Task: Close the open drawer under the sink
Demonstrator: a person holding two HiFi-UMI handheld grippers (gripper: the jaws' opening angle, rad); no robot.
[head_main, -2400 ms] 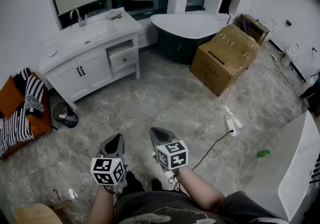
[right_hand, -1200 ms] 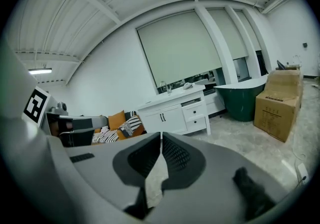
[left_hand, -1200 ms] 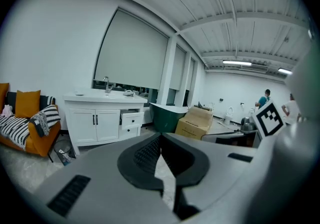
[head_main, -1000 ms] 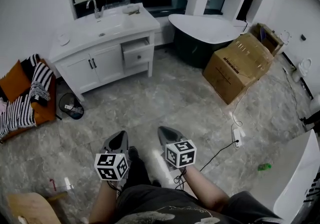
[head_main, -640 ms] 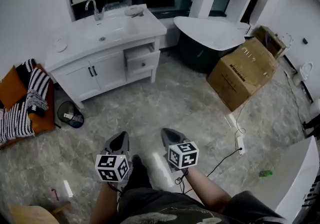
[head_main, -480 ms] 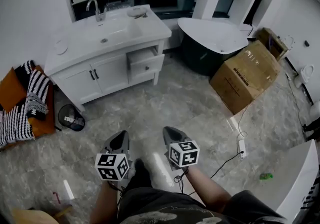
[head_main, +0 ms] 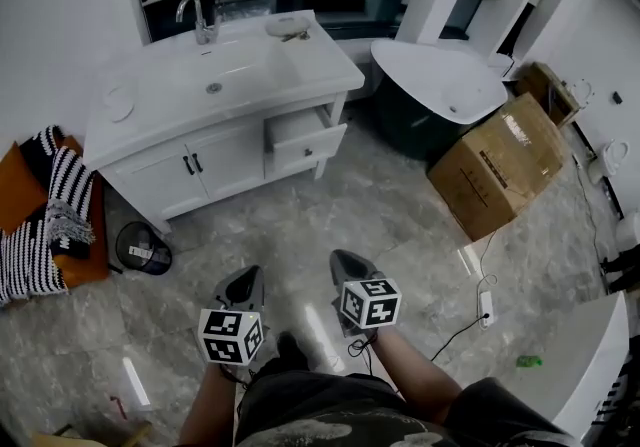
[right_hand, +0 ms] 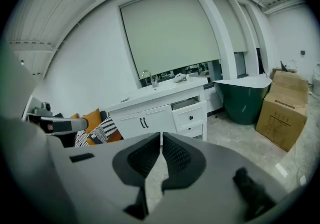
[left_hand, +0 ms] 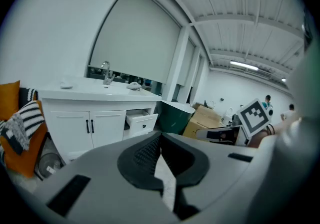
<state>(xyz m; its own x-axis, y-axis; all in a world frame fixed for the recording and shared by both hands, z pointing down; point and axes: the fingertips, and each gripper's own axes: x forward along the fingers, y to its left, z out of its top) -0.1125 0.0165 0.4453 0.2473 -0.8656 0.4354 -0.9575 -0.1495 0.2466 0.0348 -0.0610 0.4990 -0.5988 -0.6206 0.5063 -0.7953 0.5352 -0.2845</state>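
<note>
The white vanity [head_main: 190, 150] with its sink [head_main: 215, 70] stands against the far wall. To the right of its two doors the upper drawer [head_main: 305, 140] is pulled partly out, also seen as the drawer [left_hand: 141, 120] in the left gripper view and the drawer [right_hand: 191, 113] in the right gripper view. My left gripper [head_main: 245, 277] and right gripper [head_main: 343, 258] are held side by side low in the head view, well short of the vanity, pointing toward it. Both are shut with nothing between the jaws, as the left gripper [left_hand: 160, 136] and right gripper [right_hand: 161, 135] show in their own views.
A dark green bathtub [head_main: 440, 95] stands right of the vanity, with a cardboard box [head_main: 495, 165] beyond it. A black bin [head_main: 143, 250] and an orange cushion with striped cloth [head_main: 40, 220] sit left of the vanity. A power strip and cable [head_main: 487, 305] lie on the floor at right.
The vanity and its open drawer have come nearer and larger in the head view as both grippers were carried forward together. Both stay shut and empty.
</note>
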